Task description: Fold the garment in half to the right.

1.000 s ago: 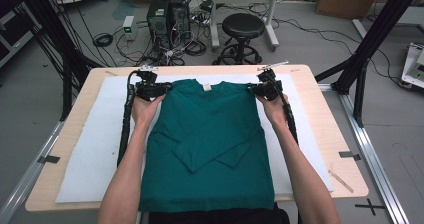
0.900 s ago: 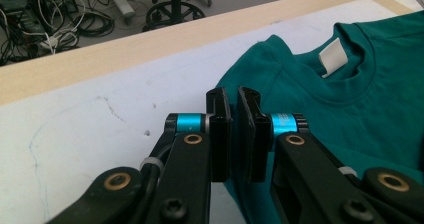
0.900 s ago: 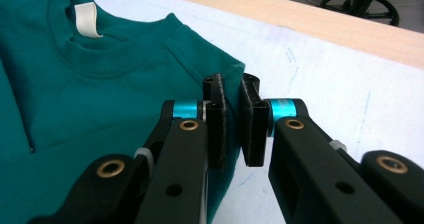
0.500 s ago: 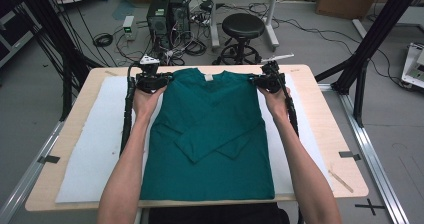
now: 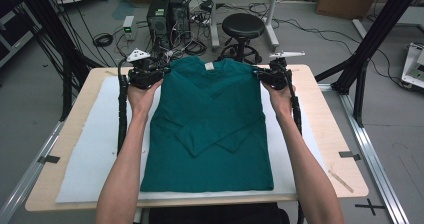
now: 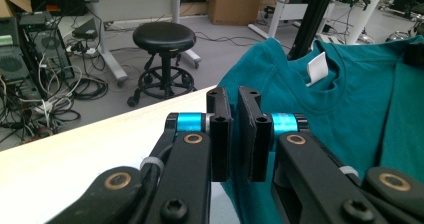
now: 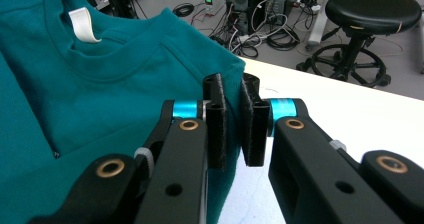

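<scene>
One teal long-sleeved shirt lies front-down on a white mat on the desk, its sleeves folded across the back in a V and its white neck label at the far edge. Its two shoulders are lifted off the mat. The left hand-held gripper pinches the left shoulder, jaws closed on the cloth with just a thin fold between the pads; the right hand-held gripper clamps the right shoulder the same way, fabric caught between its nearly closed pads. Compared with a second ago, both grippers have carried the shoulders farther from the person, and the collar now reaches past the desk's far edge instead of lying short of it; the lower hem remains at the near edge of the mat. Beyond the desk stand a black round stool and computer towers amid cables on the floor.
</scene>
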A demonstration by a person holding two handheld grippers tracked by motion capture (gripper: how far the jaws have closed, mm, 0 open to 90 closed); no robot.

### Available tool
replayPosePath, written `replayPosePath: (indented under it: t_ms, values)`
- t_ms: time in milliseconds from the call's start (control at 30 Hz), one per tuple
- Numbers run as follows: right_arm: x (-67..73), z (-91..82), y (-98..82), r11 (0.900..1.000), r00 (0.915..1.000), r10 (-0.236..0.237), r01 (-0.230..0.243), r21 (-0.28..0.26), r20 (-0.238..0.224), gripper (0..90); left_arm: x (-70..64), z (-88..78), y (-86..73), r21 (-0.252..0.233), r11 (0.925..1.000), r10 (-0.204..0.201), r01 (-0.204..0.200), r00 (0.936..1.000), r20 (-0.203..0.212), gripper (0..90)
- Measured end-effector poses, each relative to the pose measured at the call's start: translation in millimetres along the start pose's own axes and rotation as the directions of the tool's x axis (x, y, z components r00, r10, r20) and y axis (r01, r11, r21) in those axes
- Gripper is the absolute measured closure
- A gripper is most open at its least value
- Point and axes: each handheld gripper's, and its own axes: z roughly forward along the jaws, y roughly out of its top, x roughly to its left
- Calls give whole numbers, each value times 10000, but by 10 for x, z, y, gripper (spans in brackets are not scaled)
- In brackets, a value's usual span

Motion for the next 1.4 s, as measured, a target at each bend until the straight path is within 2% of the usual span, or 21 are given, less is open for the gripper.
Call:
replayPosePath:
  t_ms: [233,300,367,433,467,567,633,667,767,833,867,1033,1200,1300,1400]
  values:
    - [87,-8,-79,9985,9993,-212,227,497,-305,842,-37,-18,-185,366,9993,-79,77,10000,58,837]
    - [126,-16,-142,9987,9987,-370,382,337,-358,842,-50,-27,-242,683,9974,-248,237,9996,148,837]
    - [146,-18,-210,9983,9986,-338,357,466,-412,842,-65,-56,-291,618,9975,-365,349,9990,248,836]
    - [153,-12,-252,9956,9988,-183,223,910,-445,842,-78,-91,-331,524,9974,-508,487,9980,384,837]
    - [161,-27,-280,9969,9986,-253,286,731,-459,842,-86,-107,-348,564,9973,-496,474,9980,393,837]
    - [184,-72,-354,9959,9978,-453,490,762,-494,842,-113,-147,-399,697,9970,-376,349,9986,379,837]
    - [191,-90,-403,9922,9973,-544,596,1093,-492,839,-135,-176,-445,747,9967,-357,319,9981,508,836]
    - [196,-102,-438,9925,9969,-574,627,1047,-534,838,-148,-191,-471,787,9965,-335,290,9978,564,837]
    - [232,-143,-549,9875,9961,-600,686,1419,-642,834,-193,-243,-560,928,9956,-227,162,9973,698,836]
    - [262,-164,-647,9889,9955,-627,716,1302,-717,834,-220,-269,-629,1042,9945,-181,99,9967,786,836]
    - [274,-171,-688,9870,9951,-633,738,1430,-764,834,-230,-277,-656,1102,9939,-177,86,9965,816,836]
    - [325,-228,-886,9844,9936,-694,827,1552,-895,835,-289,-334,-850,1531,9881,-13,-163,9935,1142,837]
    - [379,-320,-1033,9842,9910,-697,870,1543,-1141,835,-335,-422,-996,1837,9826,60,-293,9920,1260,837]
    - [408,-374,-1128,9833,9902,-728,913,1574,-1196,835,-386,-481,-1073,2135,9755,241,-535,9901,1380,836]
    - [431,-428,-1227,9846,9889,-556,771,1567,-1377,835,-447,-555,-1148,2247,9720,333,-687,9869,1577,836]
